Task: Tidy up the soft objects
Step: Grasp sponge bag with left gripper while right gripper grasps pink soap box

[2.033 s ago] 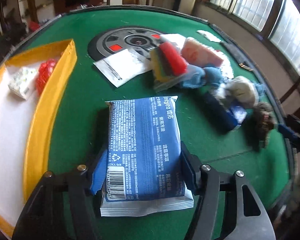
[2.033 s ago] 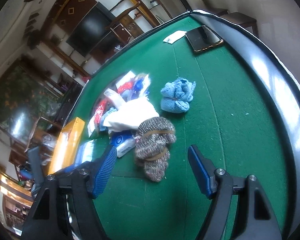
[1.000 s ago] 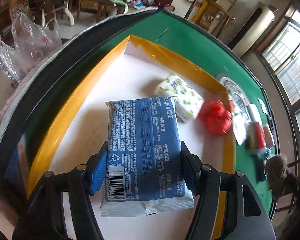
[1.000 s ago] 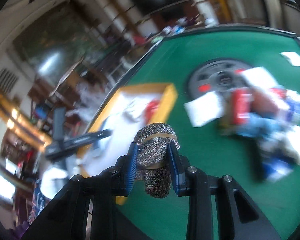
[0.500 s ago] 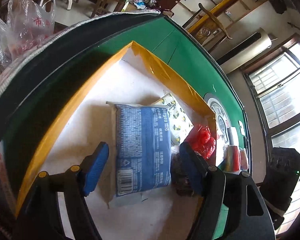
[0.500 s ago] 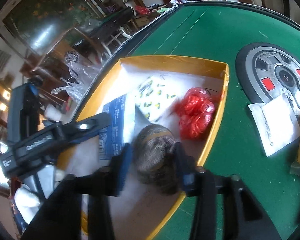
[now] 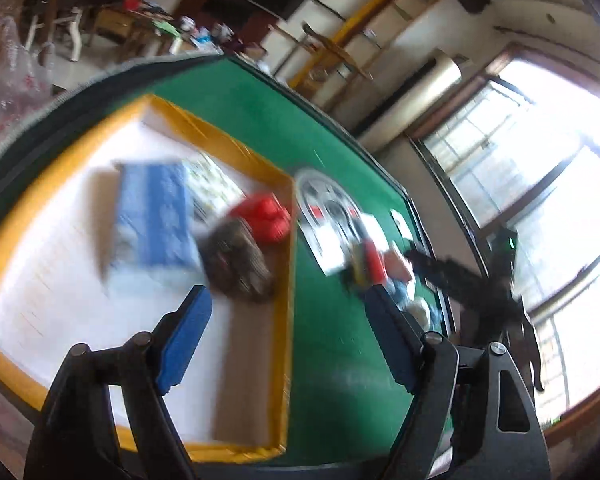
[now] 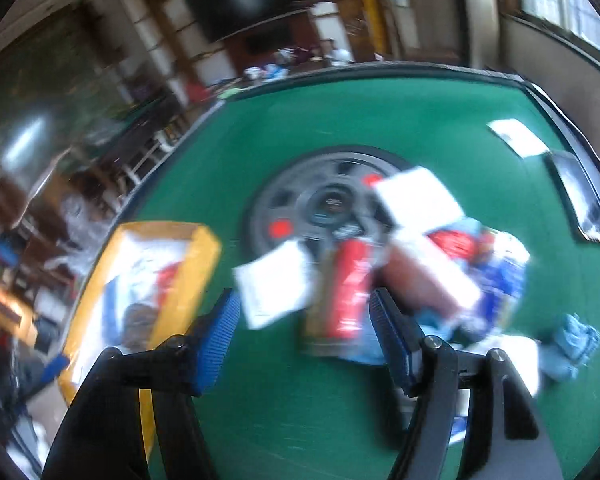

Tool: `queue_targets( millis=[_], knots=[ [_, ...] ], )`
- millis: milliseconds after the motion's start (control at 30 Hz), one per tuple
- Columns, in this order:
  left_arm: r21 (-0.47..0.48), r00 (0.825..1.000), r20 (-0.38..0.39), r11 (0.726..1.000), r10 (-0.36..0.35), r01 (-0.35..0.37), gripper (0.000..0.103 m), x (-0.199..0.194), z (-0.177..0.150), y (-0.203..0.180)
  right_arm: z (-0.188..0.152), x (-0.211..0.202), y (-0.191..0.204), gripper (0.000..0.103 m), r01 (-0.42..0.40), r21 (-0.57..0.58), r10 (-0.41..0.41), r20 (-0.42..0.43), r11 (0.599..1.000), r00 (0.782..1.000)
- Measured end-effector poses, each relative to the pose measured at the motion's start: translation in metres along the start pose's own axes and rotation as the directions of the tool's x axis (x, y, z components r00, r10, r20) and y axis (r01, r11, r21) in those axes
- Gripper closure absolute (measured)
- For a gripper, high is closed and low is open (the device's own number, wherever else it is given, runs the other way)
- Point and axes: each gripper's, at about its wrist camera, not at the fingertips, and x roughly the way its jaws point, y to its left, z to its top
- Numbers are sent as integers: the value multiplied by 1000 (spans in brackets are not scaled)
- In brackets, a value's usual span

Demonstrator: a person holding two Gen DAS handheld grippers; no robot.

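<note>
Right gripper (image 8: 304,340): jaws opening, nothing between them. The pile (image 8: 420,264) of soft things lies on the tabletop (image 8: 340,120) at 1 o'clock, near; the red pack (image 8: 350,288) runs 12-to-6, nearest my right hand. Left gripper (image 7: 288,336): jaws opening, empty, over the tray (image 7: 284,280) edge. Blue pack (image 7: 152,220) and knit roll (image 7: 236,264) lie in the tray at 10–11 o'clock.

On my table (image 7: 332,360) the tray (image 7: 286,280) sits to the left, with the packet (image 7: 152,220), the knitted bundle (image 7: 236,264) and the bag (image 7: 266,216) in it. The heap of soft things (image 8: 420,272) lies to its right, before the round disc (image 8: 324,204).
</note>
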Motion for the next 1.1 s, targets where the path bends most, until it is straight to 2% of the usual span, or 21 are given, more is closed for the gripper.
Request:
queue_targets(
  millis=[100, 233, 400, 433, 500, 533, 567, 633, 733, 833, 933, 1000, 1100],
  knots=[
    [37, 999, -53, 999, 8, -6, 24, 13, -15, -14, -1, -5, -22, 41, 68, 42, -69, 29, 997, 997],
    [84, 997, -71, 996, 32, -26, 24, 15, -23, -27, 8, -8, -41, 41, 158, 54, -162, 75, 986, 984],
    [100, 996, -77, 995, 39, -31, 24, 15, -27, -38, 14, 24, -45, 41, 226, -50, -226, 1, 973, 974],
    [107, 996, -79, 994, 39, -30, 24, 16, -28, -41, 15, 30, -45, 41, 219, -60, -220, -9, 974, 976],
    [119, 996, -82, 992, 40, -30, 24, 19, -29, -49, 14, 36, -48, 54, 190, -58, -191, -14, 980, 981],
    [126, 996, -85, 992, 41, -30, 24, 20, -29, -52, 13, 35, -49, 72, 159, -49, -160, -16, 986, 987],
    [136, 995, -85, 990, 46, -34, 24, 21, -29, -56, 10, 35, -50, 84, 123, -36, -124, -19, 992, 992],
    [151, 995, -87, 988, 59, -45, 24, 26, -29, -63, 2, 27, -52, 85, 82, -13, -82, 1, 997, 997],
    [168, 992, -101, 984, 73, -55, 24, 41, -27, -76, -11, 1, -58, 85, 24, 37, -27, 86, 999, 996],
    [190, 988, -127, 980, 90, -65, 24, 63, -25, -92, -22, -30, -69, 84, -18, 77, 3, 191, 997, 982],
    [197, 984, -155, 978, 93, -61, 24, 91, -22, -109, -29, -47, -83, 84, -78, 107, 49, 257, 991, 965],
    [192, 983, -161, 980, 91, -59, 24, 112, -16, -118, -34, -47, -94, 84, -110, 131, 71, 272, 985, 960],
    [187, 976, -183, 979, 114, -80, 24, 148, -4, -129, -36, -32, -113, 84, -168, 204, 118, 237, 964, 964]
  ],
)
